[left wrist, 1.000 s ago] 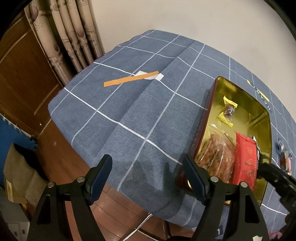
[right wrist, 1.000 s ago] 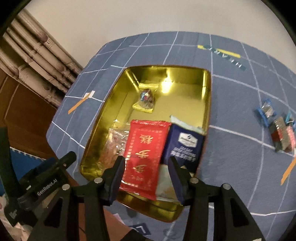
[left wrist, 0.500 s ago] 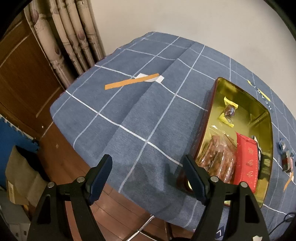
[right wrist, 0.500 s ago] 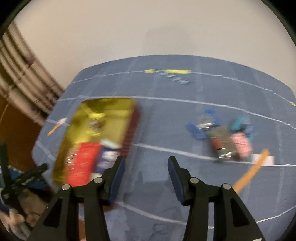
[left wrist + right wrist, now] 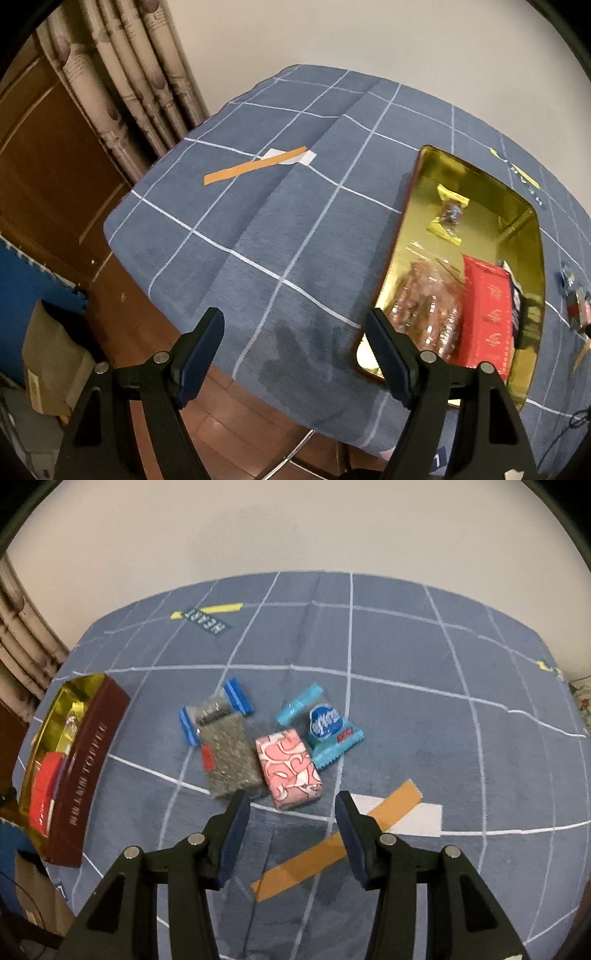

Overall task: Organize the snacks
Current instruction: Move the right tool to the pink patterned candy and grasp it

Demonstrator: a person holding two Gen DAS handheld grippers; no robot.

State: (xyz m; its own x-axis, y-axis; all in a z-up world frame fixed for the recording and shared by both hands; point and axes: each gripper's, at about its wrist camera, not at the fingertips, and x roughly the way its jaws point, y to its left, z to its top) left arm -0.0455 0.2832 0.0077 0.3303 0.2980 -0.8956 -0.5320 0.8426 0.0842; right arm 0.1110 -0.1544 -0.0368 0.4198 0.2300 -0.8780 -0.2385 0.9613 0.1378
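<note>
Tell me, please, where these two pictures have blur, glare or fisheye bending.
Left wrist view: the clear snack bag in the gold tin is smeared, the tin's inside glares, and the tablecloth lines curve. Right wrist view: slight blur on the grey packet and pink packet; the grid bows strongly toward the edges; the open right gripper stays sharp.

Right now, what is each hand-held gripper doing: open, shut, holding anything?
Left hand-held gripper: open, empty, beside the gold metal tin.
Right hand-held gripper: open, empty, before the pink-patterned snack packet.
</note>
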